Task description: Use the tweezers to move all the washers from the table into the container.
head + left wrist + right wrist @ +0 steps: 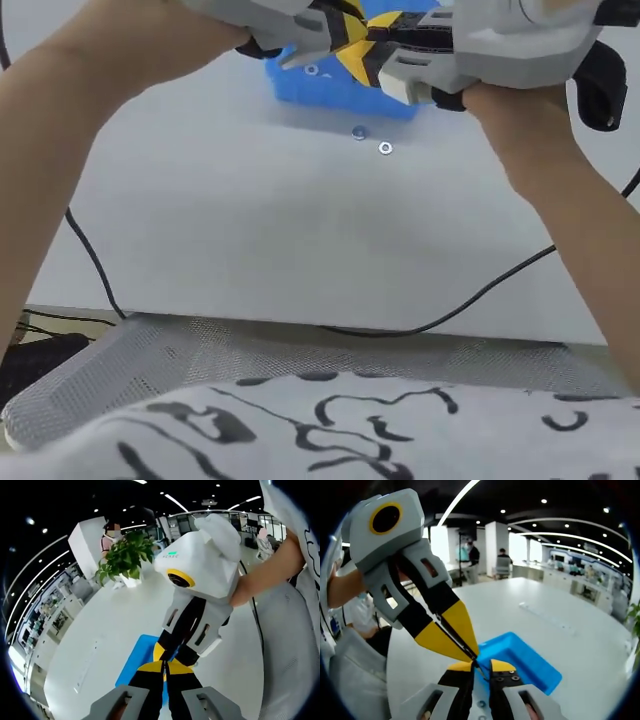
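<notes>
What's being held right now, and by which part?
The tweezers, clamped along their length between the yellow tips of the left claw. Their free end reaches into the right claw, whose grip cannot be told.

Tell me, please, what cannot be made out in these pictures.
1. Tweezers tips: right gripper view, hidden where left gripper meets right gripper.
2. Container contents: head view, both grippers cover most of it.
3. Loose washers: head view, small and blurred.
</notes>
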Available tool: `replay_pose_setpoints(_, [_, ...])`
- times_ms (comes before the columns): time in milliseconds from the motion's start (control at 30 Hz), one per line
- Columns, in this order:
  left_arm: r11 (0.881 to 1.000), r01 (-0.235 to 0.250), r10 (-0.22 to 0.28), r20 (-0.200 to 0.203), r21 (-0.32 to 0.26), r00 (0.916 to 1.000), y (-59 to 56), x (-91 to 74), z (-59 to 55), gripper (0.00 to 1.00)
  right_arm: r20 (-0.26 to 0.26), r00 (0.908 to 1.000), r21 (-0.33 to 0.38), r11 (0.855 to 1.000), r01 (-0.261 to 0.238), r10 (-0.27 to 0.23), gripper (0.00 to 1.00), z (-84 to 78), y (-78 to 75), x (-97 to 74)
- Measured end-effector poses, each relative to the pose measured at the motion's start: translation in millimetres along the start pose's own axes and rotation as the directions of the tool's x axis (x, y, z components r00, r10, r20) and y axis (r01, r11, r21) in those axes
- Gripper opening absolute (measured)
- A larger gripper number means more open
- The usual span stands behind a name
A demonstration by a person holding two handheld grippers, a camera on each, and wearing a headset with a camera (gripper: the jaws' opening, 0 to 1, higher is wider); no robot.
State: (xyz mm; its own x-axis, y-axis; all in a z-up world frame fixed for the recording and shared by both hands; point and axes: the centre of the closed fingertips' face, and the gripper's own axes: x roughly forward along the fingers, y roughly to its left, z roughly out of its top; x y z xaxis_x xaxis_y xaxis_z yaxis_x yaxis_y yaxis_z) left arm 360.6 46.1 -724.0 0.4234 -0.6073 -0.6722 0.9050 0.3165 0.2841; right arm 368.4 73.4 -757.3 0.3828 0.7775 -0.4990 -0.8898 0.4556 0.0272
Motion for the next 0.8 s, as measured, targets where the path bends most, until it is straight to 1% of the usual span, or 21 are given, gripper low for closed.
replay_pose_setpoints(100, [1.0, -0.002, 0.002, -0.001, 0.003, 1.0, -2.9, -6.4, 0.8, 0.0, 0.0, 1.0, 0.002, 1.0, 0.008, -0.008, 0.08, -0.7, 2.4, -3.5])
replay_pose_setpoints(233, [1.0, -0.009, 0.009, 0.012, -0.005, 0.9999, -4.5, -12.9, 4.9, 0.0, 0.013, 0.9999, 0.015, 1.0, 0.01, -0.011, 0.09, 2.3, 4.9, -8.4])
replay_pose_setpoints(367, [1.0, -0.016, 0.016, 0.02, -0.001, 0.9997, -7.7, -17.0, 9.6, 0.0, -0.003, 0.9997, 0.005, 1.0, 0.025, -0.025, 0.1, -2.1, 4.2, -11.8])
replay_pose_setpoints(400, [1.0, -0.017, 0.017, 0.022, -0.002, 0.9996, -8.2, -17.8, 10.5, 0.0, -0.002, 0.9997, 0.005, 1.0, 0.025, -0.025, 0.1, -3.3, 4.3, -12.9])
replay_pose_setpoints(467, [1.0, -0.01, 0.01, 0.029, -0.009, 0.9995, -10.6, -19.4, 12.4, 0.0, 0.006, 0.9999, 0.031, 0.999, 0.014, -0.014, 0.09, -5.2, 7.4, -16.1])
replay_pose_setpoints(533, [1.0, -0.004, 0.005, 0.036, -0.014, 0.9993, -13.0, -19.9, 13.5, 0.0, 0.009, 0.9999, 0.042, 0.999, 0.009, -0.01, 0.09, -6.8, 9.7, -17.7])
replay_pose_setpoints(633, [1.0, 0.008, -0.008, 0.035, -0.02, 0.9994, -17.8, -17.5, 11.8, 0.0, -0.003, 1.0, 0.057, 0.998, -0.001, 0.001, 0.09, -12.4, 13.4, -18.3])
replay_pose_setpoints(733, [0.999, 0.024, -0.023, 0.029, -0.027, 0.9993, -23.6, -13.3, 7.4, 0.0, -0.021, 0.9997, 0.07, 0.998, -0.007, 0.008, 0.09, -20.8, 15.9, -16.9])
replay_pose_setpoints(800, [0.999, 0.032, -0.031, 0.032, -0.037, 0.999, -25.3, -10.9, 5.8, 0.0, -0.028, 0.9996, 0.072, 0.997, -0.006, 0.008, 0.09, -24.2, 16.9, -16.9])
